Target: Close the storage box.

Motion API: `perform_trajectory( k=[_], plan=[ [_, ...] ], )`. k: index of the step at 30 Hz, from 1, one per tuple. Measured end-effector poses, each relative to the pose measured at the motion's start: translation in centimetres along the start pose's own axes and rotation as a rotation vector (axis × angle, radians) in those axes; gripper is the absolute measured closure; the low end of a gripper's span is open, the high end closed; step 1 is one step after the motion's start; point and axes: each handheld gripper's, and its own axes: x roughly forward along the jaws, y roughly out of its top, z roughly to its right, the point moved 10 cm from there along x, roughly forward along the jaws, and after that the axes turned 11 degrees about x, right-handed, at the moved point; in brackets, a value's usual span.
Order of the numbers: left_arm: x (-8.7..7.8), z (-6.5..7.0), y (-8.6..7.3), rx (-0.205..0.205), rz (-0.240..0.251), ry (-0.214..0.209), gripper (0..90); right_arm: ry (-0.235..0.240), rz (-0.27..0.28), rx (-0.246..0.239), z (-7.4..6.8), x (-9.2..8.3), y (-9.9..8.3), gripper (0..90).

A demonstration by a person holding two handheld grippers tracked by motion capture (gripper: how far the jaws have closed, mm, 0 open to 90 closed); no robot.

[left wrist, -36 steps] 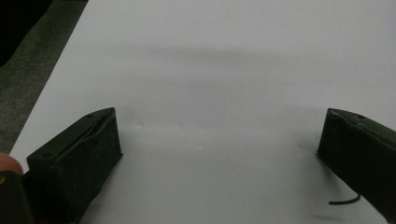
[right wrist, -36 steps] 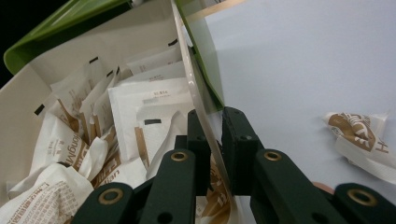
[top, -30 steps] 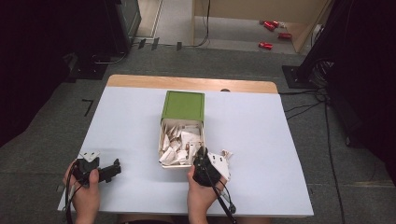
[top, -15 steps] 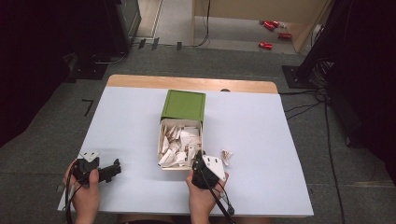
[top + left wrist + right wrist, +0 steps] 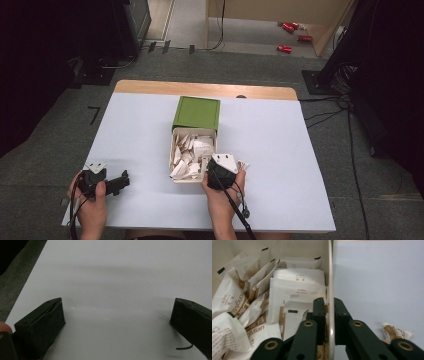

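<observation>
— What's on the table [image 5: 280, 150]?
— A cream box [image 5: 174, 150] of white sachets [image 5: 297, 293] sits mid-table, its green lid [image 5: 196, 113] standing at the far end.
— The right gripper [image 5: 329, 315]?
— Clamped on the box's right wall, one jaw inside, one outside.
— The left gripper [image 5: 116, 315]?
— Near the front left corner, jaws spread wide over bare tabletop.
— Anything loose?
— One small sachet [image 5: 396, 331] lies outside, just beside the right hand [image 5: 220, 197].

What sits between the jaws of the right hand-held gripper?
The right-hand wall of the cream open box of paper sachets: the right hand-held gripper is shut on it, one jaw inside and one outside, as the right gripper view shows.
</observation>
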Motion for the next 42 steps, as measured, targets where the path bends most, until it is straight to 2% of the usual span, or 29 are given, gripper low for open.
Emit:
perform_trajectory(
  k=[3,5,9,17,23,27,34,40,42],
  plan=[
    [0.0,0.0,0.0,0.000,0.000,0.000,0.0,0.015,-0.024,0.017,0.0,0.2,0.2,87.6],
    [0.0,0.0,0.0,0.000,0.000,0.000,0.0,0.003,-0.023,0.018,0.0,0.3,0.2,89.0],
    [0.0,0.0,0.0,0.000,0.000,0.000,0.0,-0.008,-0.001,0.067,0.0,0.3,0.3,89.7],
    [0.0,0.0,0.0,0.000,0.000,0.000,0.0,-0.041,0.070,0.117,-0.3,0.0,0.7,89.8],
    [0.0,0.0,0.0,0.000,0.000,0.000,0.0,-0.042,0.111,0.137,-0.7,0.0,1.0,89.9],
    [0.0,0.0,0.0,0.000,0.000,0.000,0.0,-0.038,0.160,0.140,-1.0,-0.3,1.4,90.0],
    [0.0,0.0,0.0,0.000,0.000,0.000,0.0,-0.036,0.181,0.144,-1.3,0.2,2.0,89.9],
    [0.0,0.0,0.0,0.000,0.000,0.000,0.0,-0.063,0.183,0.162,-1.3,1.2,1.9,89.8],
    [0.0,0.0,0.0,0.001,0.000,0.000,0.0,-0.067,0.191,0.153,-1.3,1.5,1.8,89.8]
  ],
)
